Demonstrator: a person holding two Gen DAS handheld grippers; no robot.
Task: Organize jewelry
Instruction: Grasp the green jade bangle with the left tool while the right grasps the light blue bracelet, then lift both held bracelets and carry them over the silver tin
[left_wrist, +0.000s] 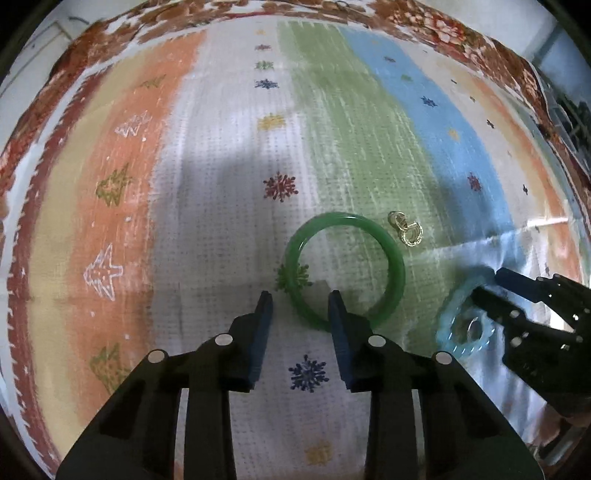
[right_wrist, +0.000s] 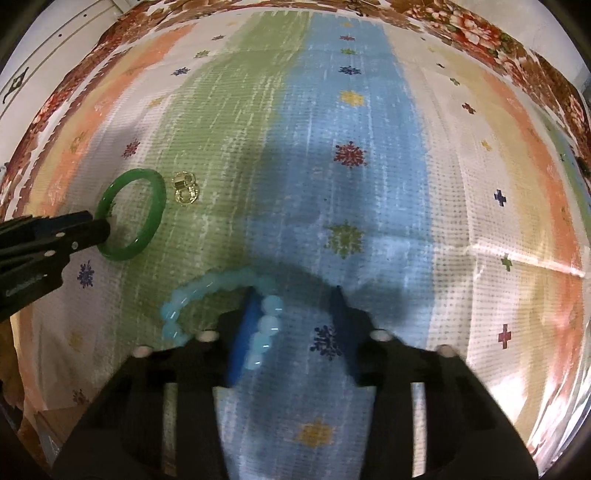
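Note:
A green jade bangle lies flat on the striped cloth. My left gripper is open, its jaws either side of the bangle's near-left rim; the right finger sits inside the ring. A pair of gold rings lies just beyond the bangle on the right. A light-blue bead bracelet lies around my right gripper's left finger. My right gripper is open, with the beads looped over that finger. The bangle and the gold rings also show in the right wrist view.
A striped cloth with snowflake and tree prints covers the table, over a floral cover at the far edge. The right gripper's body shows at the right of the left wrist view, the left gripper's body at the left of the right wrist view.

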